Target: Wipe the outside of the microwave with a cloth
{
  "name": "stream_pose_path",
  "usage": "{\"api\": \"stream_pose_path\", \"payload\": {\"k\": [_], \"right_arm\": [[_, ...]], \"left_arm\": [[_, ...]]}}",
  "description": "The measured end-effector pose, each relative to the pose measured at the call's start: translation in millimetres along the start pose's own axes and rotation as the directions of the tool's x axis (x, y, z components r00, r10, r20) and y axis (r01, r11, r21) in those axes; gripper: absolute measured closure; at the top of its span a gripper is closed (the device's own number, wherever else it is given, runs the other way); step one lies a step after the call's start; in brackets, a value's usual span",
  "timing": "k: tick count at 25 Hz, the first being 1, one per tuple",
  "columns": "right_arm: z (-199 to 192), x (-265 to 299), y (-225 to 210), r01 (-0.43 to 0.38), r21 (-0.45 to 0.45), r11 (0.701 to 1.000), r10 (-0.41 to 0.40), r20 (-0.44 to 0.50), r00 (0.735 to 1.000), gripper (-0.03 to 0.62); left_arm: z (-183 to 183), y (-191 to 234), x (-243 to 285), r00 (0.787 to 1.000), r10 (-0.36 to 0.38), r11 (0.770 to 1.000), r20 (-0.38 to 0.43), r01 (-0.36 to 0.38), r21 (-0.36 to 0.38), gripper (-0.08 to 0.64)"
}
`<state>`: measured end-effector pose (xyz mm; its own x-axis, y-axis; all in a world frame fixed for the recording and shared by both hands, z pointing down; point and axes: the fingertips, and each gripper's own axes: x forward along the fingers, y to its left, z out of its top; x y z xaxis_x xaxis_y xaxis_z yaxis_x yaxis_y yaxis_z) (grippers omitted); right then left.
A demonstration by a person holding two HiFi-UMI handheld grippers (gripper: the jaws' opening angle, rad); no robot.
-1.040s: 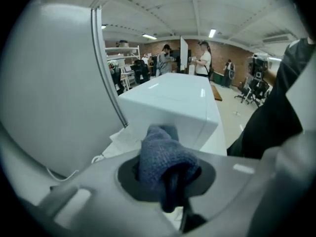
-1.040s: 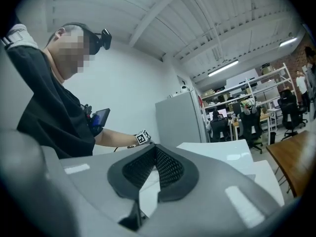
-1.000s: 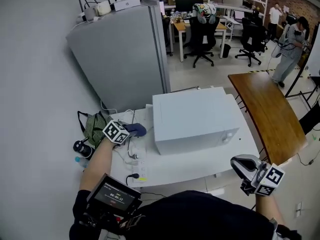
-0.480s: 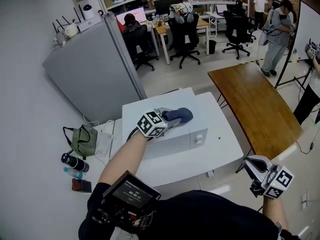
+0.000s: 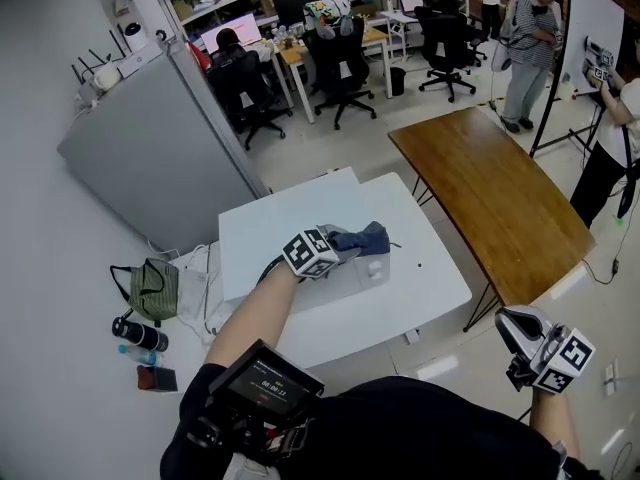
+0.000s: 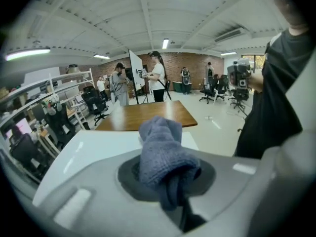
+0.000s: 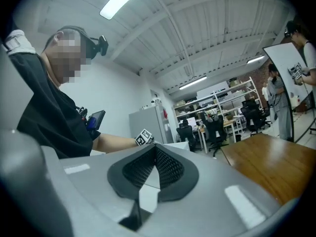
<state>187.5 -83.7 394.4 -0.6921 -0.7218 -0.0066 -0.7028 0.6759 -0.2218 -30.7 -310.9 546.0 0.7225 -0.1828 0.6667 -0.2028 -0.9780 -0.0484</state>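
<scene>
The white microwave (image 5: 280,230) stands on a white table (image 5: 432,280). My left gripper (image 5: 345,245) is shut on a blue-grey cloth (image 5: 364,237) and presses it on the microwave's top at the front right corner, above the control panel. In the left gripper view the bunched cloth (image 6: 160,149) fills the jaws of the left gripper (image 6: 165,174) and hides their tips. My right gripper (image 5: 522,336) hangs low at the right, off the table's front corner, shut with nothing in it. In the right gripper view the right gripper (image 7: 155,151) has its pads meeting at the tip.
A brown wooden table (image 5: 490,196) adjoins the white one on the right. A tall grey cabinet (image 5: 150,158) stands behind on the left. A green bag (image 5: 152,288) and a bottle (image 5: 135,333) lie on the floor at the left. People (image 5: 523,30) and office chairs are farther back.
My left gripper lifted the cloth from the table left of the microwave onto the microwave's top, then moved it right along the front edge. The right gripper stayed low at the right.
</scene>
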Motion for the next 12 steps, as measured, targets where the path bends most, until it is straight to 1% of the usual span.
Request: {"api": "stream_pose_path", "payload": {"k": [2,4,6,8,10,11,12], "right_arm": [[-0.1,30.3,24.3,-0.047,-0.017,0.999,0.047,-0.009,0.999,0.588],[-2.2,68.7,57.0,-0.107,-0.035,0.994,0.107,-0.021,0.994,0.588],[-8.4,109.2,96.3,-0.173,-0.052,0.984,0.171,-0.037,0.985,0.588],[-15.5,147.0,134.8,-0.232,-0.058,0.971,0.229,-0.05,0.972,0.588],[-21.8,178.1,170.4,-0.296,-0.054,0.954,0.292,-0.07,0.954,0.588],[-24.2,190.7,186.4,-0.328,-0.056,0.943,0.323,-0.086,0.943,0.588],[-25.5,201.7,200.2,-0.356,-0.06,0.932,0.349,-0.102,0.931,0.588]], "left_arm": [[-38.1,7.5,-42.4,0.999,0.035,0.998,-0.004,-0.035,-0.047,0.505],[-87.5,14.8,-95.8,0.997,0.079,0.991,-0.002,-0.078,-0.109,0.505],[-140.4,14.0,-153.3,0.994,0.109,0.981,0.004,-0.107,-0.16,0.505],[-186.9,3.7,-205.4,0.992,0.127,0.973,0.009,-0.123,-0.193,0.505],[-225.8,-12.0,-248.0,0.988,0.155,0.962,0.007,-0.15,-0.23,0.505],[-243.6,-21.4,-265.3,0.985,0.171,0.955,-0.01,-0.168,-0.244,0.505],[-260.8,-29.8,-280.1,0.982,0.184,0.951,-0.042,-0.189,-0.243,0.505]]}}
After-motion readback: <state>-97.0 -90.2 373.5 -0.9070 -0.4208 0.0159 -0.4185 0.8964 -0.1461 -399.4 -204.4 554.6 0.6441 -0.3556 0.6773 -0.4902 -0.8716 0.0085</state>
